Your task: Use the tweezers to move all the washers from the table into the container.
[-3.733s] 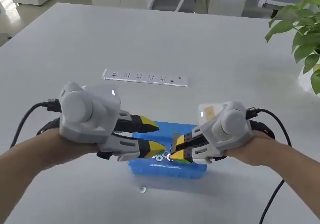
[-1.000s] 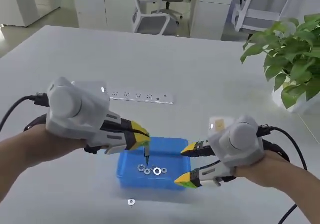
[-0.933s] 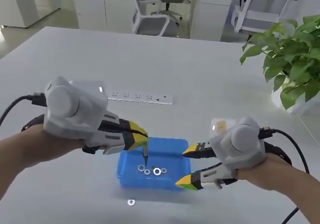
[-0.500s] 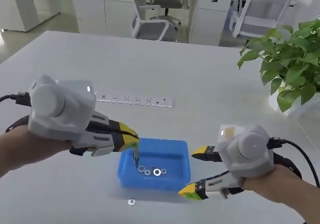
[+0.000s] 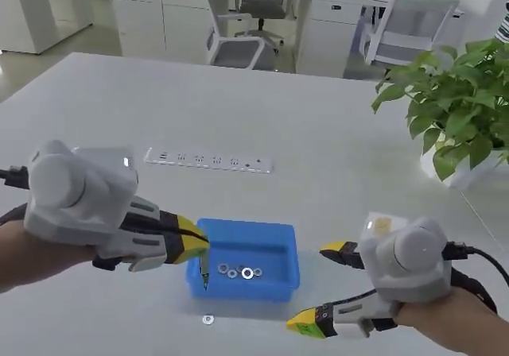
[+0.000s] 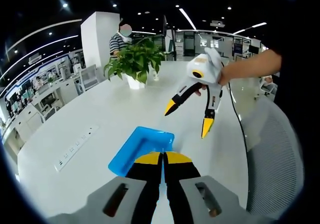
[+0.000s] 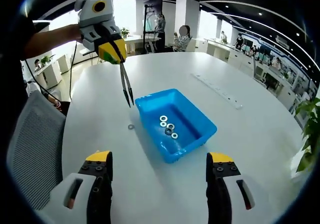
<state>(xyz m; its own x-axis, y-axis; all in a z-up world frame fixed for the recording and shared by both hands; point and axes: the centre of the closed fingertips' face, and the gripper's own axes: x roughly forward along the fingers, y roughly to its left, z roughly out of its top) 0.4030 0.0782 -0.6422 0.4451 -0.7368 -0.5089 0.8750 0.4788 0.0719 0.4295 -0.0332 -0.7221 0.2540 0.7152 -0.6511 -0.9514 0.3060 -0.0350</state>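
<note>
The left tool (image 5: 199, 246) is seen in the head view at nine o'clock of the blue container (image 5: 248, 227). Its jaws are pressed together on the upper end of the tweezers (image 5: 203, 275). The tweezers hang point-down, with their tips by the container's left wall. Whether the tips touch anything cannot be told. In the left gripper view the same yellow-tipped jaws are shown meeting, with the container ahead at twelve o'clock.

The right tool (image 5: 312, 287) is found at four o'clock of the container, apart from it, with its jaws spread wide. In the right gripper view the container is framed between those two jaws.

Several washers (image 5: 238, 273) are seen lying on the container's floor, gathered toward its left half. One loose washer (image 5: 207, 319) lies on the white surface (image 5: 318, 133) at seven o'clock of the container, just outside its near wall. In the right gripper view this washer is placed at nine o'clock of the container, near the tweezers' tips but not gripped by them.

A white power strip (image 5: 208, 160) lies at eleven o'clock of the container, well apart from it. A potted plant (image 5: 445, 110) stands at two o'clock, near the surface's far right edge.
</note>
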